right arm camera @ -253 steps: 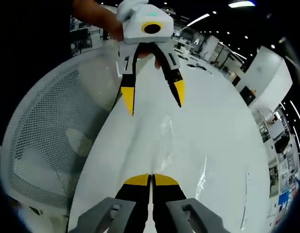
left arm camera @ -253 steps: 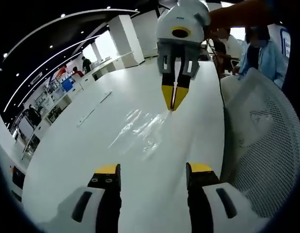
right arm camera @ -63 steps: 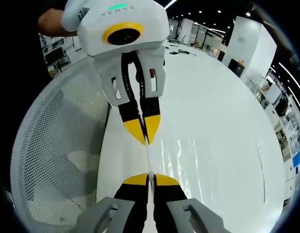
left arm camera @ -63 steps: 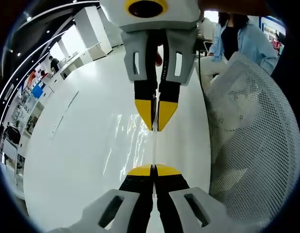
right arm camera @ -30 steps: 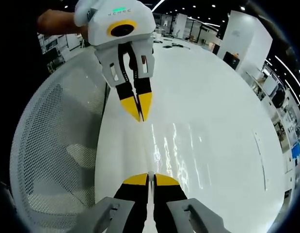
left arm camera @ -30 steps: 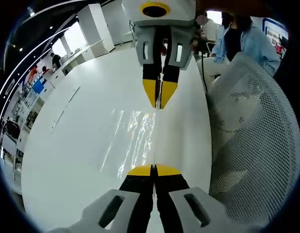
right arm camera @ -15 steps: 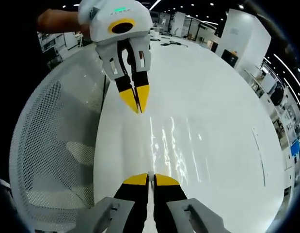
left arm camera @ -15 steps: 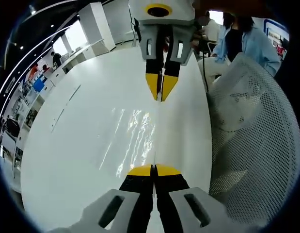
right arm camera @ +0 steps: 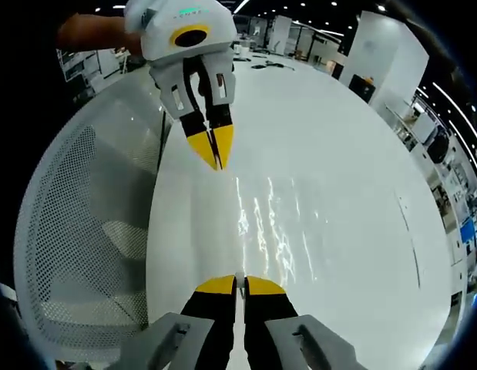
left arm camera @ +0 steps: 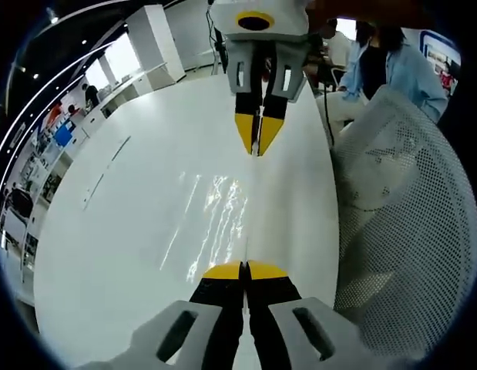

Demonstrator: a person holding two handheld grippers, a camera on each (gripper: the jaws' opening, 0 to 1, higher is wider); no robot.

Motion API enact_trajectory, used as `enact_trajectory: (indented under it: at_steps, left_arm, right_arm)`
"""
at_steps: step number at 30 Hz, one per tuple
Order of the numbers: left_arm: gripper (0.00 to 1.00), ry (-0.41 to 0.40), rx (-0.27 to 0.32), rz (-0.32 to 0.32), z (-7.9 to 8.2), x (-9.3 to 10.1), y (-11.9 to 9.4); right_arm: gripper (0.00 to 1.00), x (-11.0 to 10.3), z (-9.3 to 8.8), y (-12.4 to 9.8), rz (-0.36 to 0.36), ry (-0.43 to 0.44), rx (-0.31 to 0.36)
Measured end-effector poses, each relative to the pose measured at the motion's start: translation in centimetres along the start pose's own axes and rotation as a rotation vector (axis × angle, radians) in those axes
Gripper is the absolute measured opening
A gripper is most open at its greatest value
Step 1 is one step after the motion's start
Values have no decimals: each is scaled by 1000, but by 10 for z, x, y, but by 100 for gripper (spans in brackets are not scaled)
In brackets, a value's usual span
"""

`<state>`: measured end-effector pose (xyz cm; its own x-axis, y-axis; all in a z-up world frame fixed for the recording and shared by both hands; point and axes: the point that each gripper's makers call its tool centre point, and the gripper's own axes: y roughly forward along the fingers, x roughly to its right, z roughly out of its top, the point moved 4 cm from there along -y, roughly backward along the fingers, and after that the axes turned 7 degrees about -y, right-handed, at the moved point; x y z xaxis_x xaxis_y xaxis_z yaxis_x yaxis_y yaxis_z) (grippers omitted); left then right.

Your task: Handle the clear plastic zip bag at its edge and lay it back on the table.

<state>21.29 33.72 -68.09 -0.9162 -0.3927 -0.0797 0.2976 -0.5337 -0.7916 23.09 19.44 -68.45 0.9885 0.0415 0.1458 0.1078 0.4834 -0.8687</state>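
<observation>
The clear plastic zip bag (left arm camera: 220,220) shows as a glinting, wrinkled sheet over the white table (left arm camera: 130,231). One edge of it runs as a thin taut line between the two grippers. My left gripper (left arm camera: 243,268) is shut on the near end of that edge. Facing it across the table, my right gripper (left arm camera: 257,148) is shut on the far end. In the right gripper view the bag (right arm camera: 266,223) lies to the right of the line from my right gripper (right arm camera: 240,282) up to my left gripper (right arm camera: 214,163).
A white mesh chair (left arm camera: 400,231) stands close against the table's edge, seen too in the right gripper view (right arm camera: 76,231). People (left arm camera: 392,65) sit beyond the table's far end. A bare forearm (right arm camera: 92,32) holds the left gripper.
Against 8.4 s ago, my left gripper has shut on the bag's edge. Over the last 2 s the two grippers have drawn apart, and the edge between them has lengthened.
</observation>
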Motion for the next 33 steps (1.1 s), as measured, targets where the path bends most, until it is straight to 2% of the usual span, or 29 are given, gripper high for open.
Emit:
enact_trajectory:
  at_steps: [13,16,24,28,33]
  left_arm:
    - [0,29,4,-6,-1,2,1]
    - [0,59,7,-2,0,2,1]
    - [0,68,14,7,0,1,1]
    - [0,83,21,12,2,0,1]
    - [0,120,21,19,3,3,2]
  right_arm:
    - [0,-5,0,1,12,-13,-9]
    - [0,-7,-2,2,25,-2,-16]
    - [0,-7,-4,2,18,-42,-8]
    - [4,-9,4,-2,11,-48,25]
    - [4,-9,21,-8,-5,-71,61]
